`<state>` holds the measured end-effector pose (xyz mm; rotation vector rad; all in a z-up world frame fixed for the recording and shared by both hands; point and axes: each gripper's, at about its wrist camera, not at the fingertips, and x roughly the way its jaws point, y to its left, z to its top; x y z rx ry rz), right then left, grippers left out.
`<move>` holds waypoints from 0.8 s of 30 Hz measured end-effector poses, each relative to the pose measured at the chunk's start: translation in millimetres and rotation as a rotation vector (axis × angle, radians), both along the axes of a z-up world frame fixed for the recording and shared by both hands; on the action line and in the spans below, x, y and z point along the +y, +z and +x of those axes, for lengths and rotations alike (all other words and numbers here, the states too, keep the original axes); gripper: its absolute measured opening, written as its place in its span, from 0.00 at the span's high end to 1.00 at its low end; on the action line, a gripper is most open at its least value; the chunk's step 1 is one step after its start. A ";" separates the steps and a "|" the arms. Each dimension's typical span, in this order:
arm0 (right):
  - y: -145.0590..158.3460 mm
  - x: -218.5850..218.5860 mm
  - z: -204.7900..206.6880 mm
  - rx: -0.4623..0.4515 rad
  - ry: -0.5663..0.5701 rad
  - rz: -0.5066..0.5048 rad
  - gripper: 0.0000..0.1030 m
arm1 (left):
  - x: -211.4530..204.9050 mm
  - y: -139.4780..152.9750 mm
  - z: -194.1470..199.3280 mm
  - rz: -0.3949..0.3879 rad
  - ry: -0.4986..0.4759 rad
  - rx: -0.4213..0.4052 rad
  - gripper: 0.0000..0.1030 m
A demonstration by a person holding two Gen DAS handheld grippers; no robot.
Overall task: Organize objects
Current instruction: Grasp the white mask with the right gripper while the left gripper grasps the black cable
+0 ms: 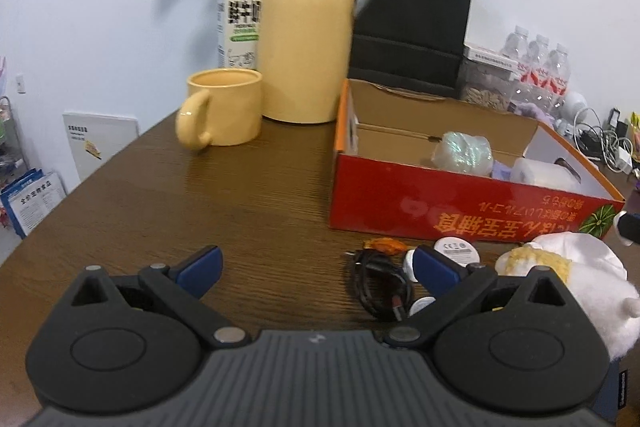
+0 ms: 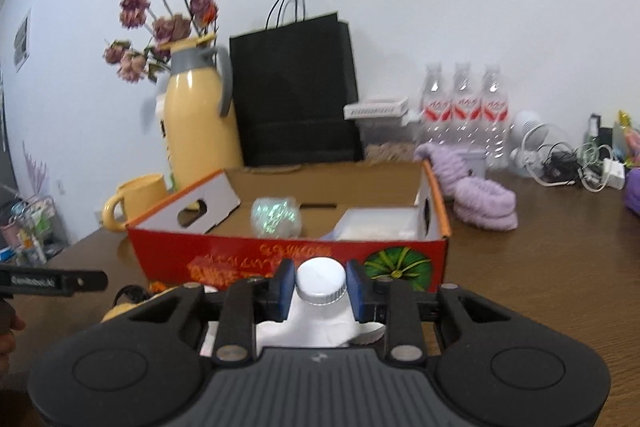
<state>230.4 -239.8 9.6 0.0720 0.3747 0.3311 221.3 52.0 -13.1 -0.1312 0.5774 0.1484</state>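
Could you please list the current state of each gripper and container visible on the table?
Left gripper: open, nothing between its fingers.
Right gripper: shut on the white bottle at its cap.
Red cardboard box: open, items inside.
Yellow mug: upright, apparently empty.
Yellow thermos jug: upright, lid on.
Black paper bag: standing upright.
Water bottles: upright, capped.

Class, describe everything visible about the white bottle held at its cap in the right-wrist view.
The small white plastic bottle with a ribbed white screw cap stands upright, cap closed, between the right tool's blue pads, which press on the cap's two sides. Its shoulders slope down from the neck into a plain white body, and its base is hidden behind the tool. It sits just in front of the red cardboard box, above the brown wooden table.
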 end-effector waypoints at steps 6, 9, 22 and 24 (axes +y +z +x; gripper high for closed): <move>-0.5 -1.3 -0.6 0.002 0.003 -0.009 0.74 | -6.1 -14.4 21.8 -0.042 -0.015 0.060 0.00; -1.6 0.9 -1.0 0.004 0.007 -0.016 0.74 | -6.1 -19.4 24.7 -0.051 -0.017 0.077 0.00; -5.1 7.6 -2.6 -0.004 0.013 -0.040 0.74 | -8.6 -19.9 16.5 -0.100 -0.066 0.041 0.66; -5.0 8.1 -3.4 -0.009 0.013 -0.043 0.74 | -9.8 -19.9 14.6 -0.093 -0.066 0.033 0.68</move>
